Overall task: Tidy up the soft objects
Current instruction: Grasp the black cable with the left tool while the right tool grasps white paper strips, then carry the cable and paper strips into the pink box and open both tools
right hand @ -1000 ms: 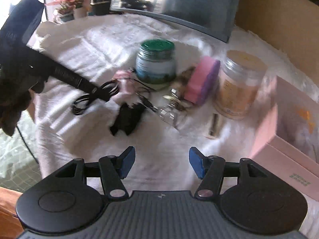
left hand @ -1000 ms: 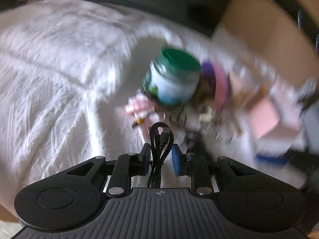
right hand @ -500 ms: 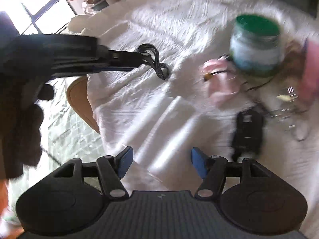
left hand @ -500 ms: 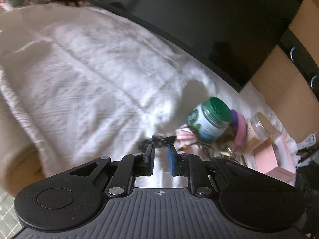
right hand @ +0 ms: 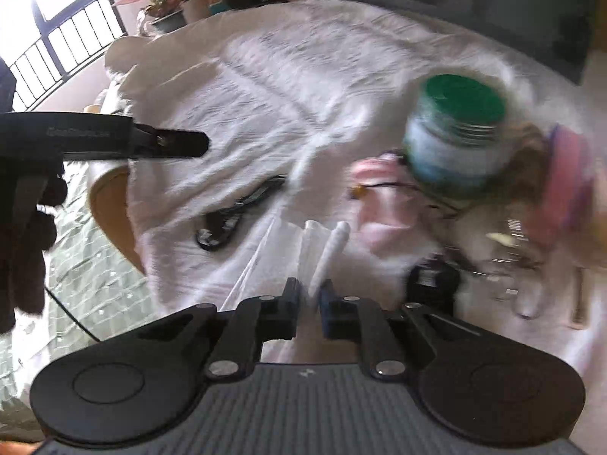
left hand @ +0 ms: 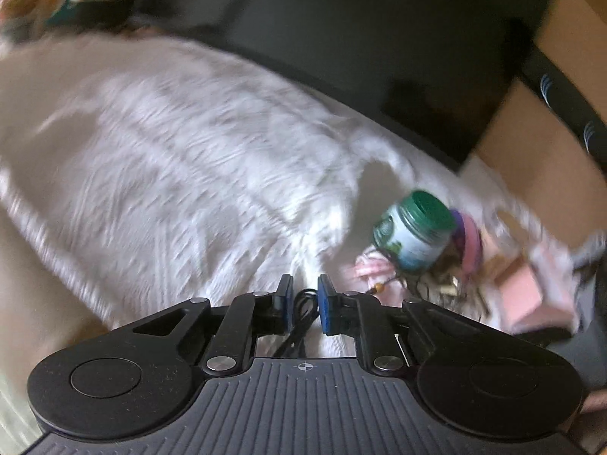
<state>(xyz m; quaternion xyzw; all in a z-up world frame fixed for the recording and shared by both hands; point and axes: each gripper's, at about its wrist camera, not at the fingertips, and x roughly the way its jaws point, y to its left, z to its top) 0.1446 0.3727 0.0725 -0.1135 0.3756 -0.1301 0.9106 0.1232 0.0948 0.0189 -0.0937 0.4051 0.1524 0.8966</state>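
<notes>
Sorting the soft things is under way, and the step in hand looks like smoothing the white cloth [right hand: 265, 76] that covers the counter. The right tongs [right hand: 310, 303] are closed narrow on a raised fold of it. The left tongs [left hand: 304, 305] are narrow too. The black cable [right hand: 239, 212] shows through their gap, yet the right view has it lying on the cloth at ten o'clock. I cannot tell whether they grip anything. The green-lidded jar [right hand: 455, 140] stands at one o'clock, with a pink rag [right hand: 375, 204] at its foot.

Half a second ago the right tongs were wide and empty, and the left carried the cable aloft.

Next, probably, draw the fold flat without toppling the jar.
</notes>
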